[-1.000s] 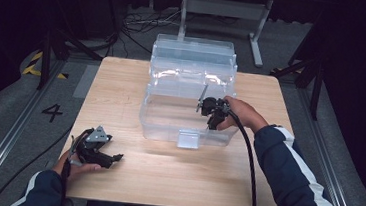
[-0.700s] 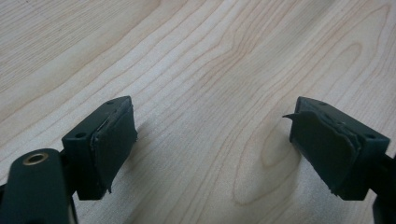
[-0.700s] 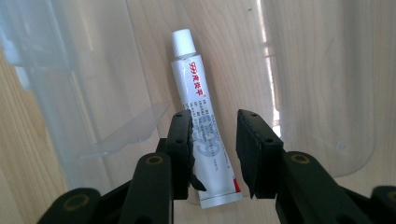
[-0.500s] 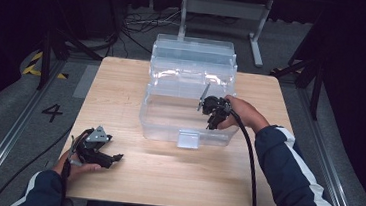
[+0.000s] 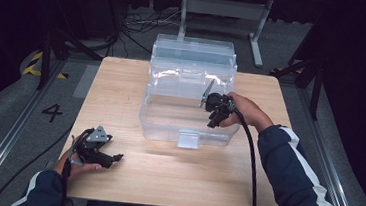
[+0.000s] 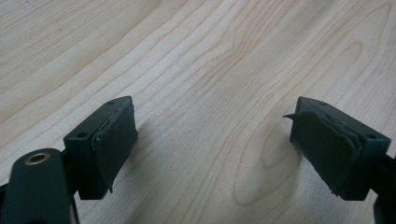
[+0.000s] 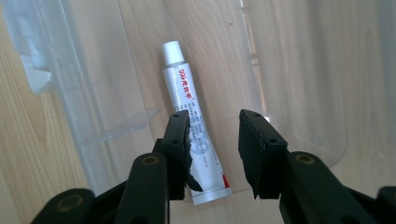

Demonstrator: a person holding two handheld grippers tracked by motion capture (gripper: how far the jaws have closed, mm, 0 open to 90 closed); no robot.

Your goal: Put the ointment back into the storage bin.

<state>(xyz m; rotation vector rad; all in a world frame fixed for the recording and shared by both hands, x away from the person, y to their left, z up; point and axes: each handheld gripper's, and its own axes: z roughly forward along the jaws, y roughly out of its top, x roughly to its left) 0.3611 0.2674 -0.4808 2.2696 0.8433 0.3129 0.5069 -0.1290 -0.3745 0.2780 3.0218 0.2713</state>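
Observation:
A clear plastic box (image 5: 169, 117) stands open on the wooden table (image 5: 174, 177). On its floor lies a white tube (image 7: 184, 93) with red print, cap pointing away. My right gripper (image 5: 213, 121) reaches down into the box's right front part. In the right gripper view its jaws (image 7: 215, 140) hover over the tube's lower end. They have just been opening a little. The tube sits partly behind one jaw and no pad presses on it. My left gripper (image 5: 116, 160) rests at the table's front left, open (image 6: 212, 140) over bare wood.
The box's lid (image 5: 194, 49) stands up behind it at the table's far edge. A latch tab (image 5: 188, 139) juts from the front wall. Cables and a metal stand lie on the floor beyond the table.

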